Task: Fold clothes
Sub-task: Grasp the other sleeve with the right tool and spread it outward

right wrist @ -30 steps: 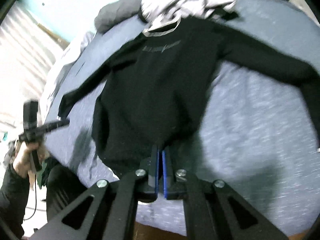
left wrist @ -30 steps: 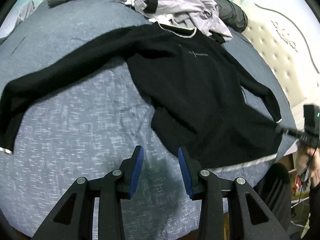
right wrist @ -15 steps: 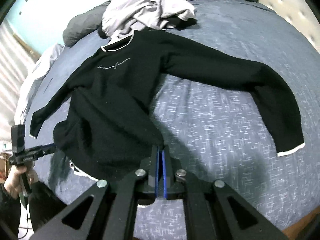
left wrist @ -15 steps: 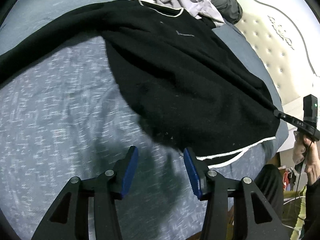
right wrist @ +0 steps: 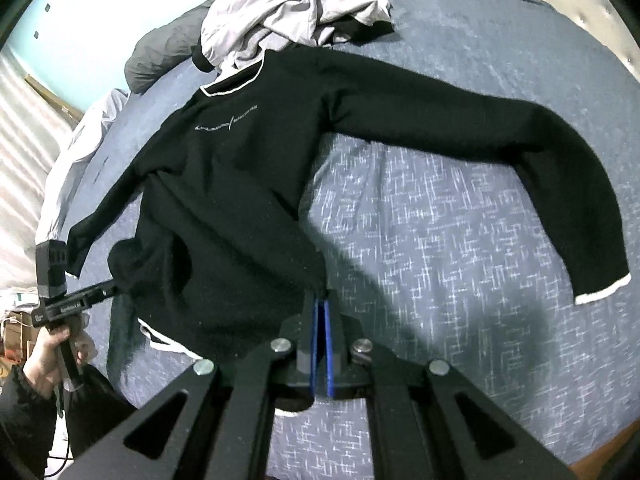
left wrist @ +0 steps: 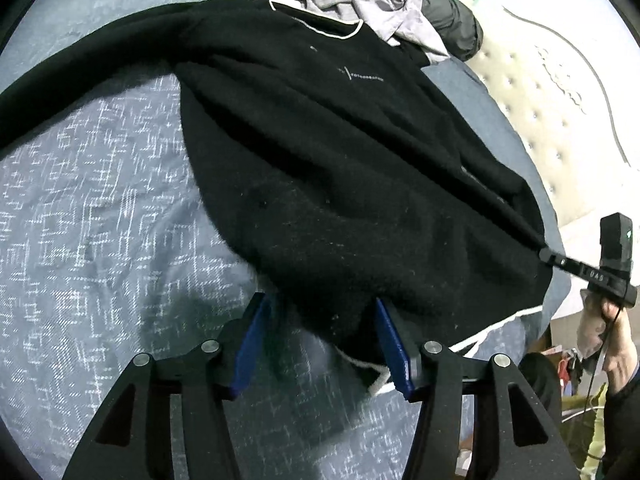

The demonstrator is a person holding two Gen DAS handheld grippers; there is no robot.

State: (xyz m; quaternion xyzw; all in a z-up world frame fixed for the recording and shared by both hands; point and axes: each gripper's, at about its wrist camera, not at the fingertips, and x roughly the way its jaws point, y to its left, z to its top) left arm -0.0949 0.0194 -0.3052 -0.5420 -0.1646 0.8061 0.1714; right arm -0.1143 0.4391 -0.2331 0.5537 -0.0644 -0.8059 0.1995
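A black sweater [left wrist: 340, 152] with white trim lies spread face up on the bed, one sleeve [right wrist: 480, 132] stretched out to the right in the right wrist view. My left gripper [left wrist: 320, 300] is low over the near hem. Its jaws are opening, and the hem's black edge and white trim lie loosely between the blue pads [left wrist: 390, 344]. My right gripper [right wrist: 320, 300] is shut on the hem's other corner, and the cloth pulls taut from it. Each view shows the other gripper at the sweater's edge: the right gripper [left wrist: 560, 260] and the left gripper [right wrist: 100, 292].
The bed has a blue-grey patterned sheet [left wrist: 100, 200]. A crumpled grey-white jacket [right wrist: 296, 12] and a dark grey cover [left wrist: 452, 20] lie beyond the collar. A cream tufted headboard [left wrist: 560, 120] runs along one side. The person's hand [right wrist: 52, 348] is at the bed's near edge.
My left gripper came down and closer to the hem, and its jaws widened around the hem. The right gripper stayed shut on the hem while its view swung over the sweater.
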